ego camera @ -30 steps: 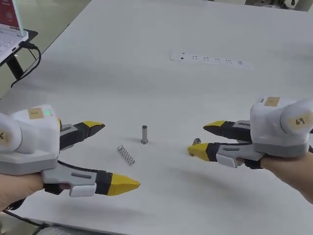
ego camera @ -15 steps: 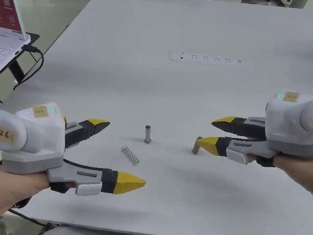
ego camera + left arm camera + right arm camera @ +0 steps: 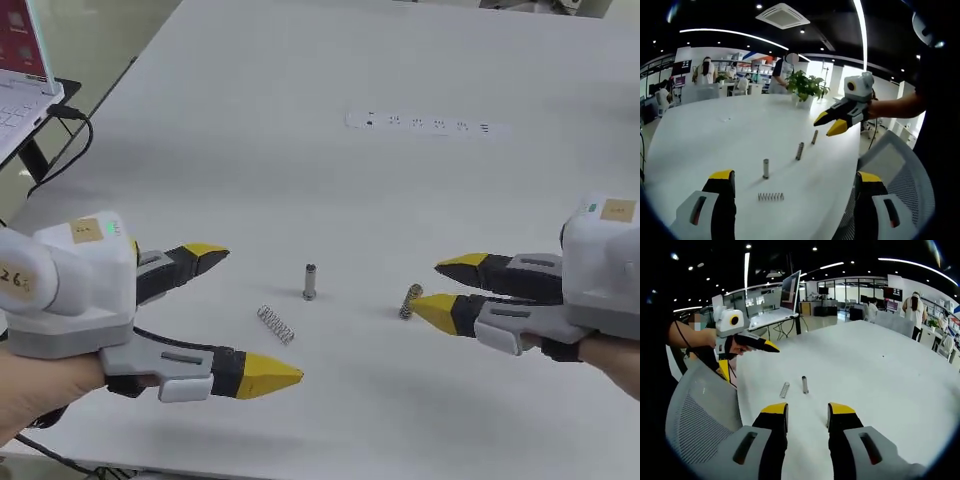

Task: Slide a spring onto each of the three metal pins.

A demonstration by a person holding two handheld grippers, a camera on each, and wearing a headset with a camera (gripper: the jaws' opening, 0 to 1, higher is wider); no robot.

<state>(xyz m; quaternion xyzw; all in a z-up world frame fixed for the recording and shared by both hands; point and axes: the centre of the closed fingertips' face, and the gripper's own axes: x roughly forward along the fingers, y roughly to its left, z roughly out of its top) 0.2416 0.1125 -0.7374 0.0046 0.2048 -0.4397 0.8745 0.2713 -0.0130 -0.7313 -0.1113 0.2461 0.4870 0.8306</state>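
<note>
**Two pins appear sprung, one bare**

Progress (judged): in the left gripper view two coiled uprights, the nearer sprung pin [image 3: 799, 151] and the farther sprung pin [image 3: 814, 137], stand close to the right tool [image 3: 445, 285]. Both read as pins already carrying springs, though the pins inside cannot be confirmed. In the head view they merge into one coiled shape just beside that tool's lower jaw.

Left to do: the bare pin [image 3: 310, 282] stands upright mid-surface [image 3: 300, 180], uncovered. The loose spring [image 3: 275, 323] lies flat near it, apart, on the left tool's side.

Tools: the left tool [image 3: 240, 313] is spread wide and empty. The right tool's jaws stand a little apart with nothing between them.

Writing: the left tool's rounded end reads "26". Yellow stickers on both tools are illegible. The power strip [image 3: 425, 124] and laptop [image 3: 20, 70] show no readable text.
</note>
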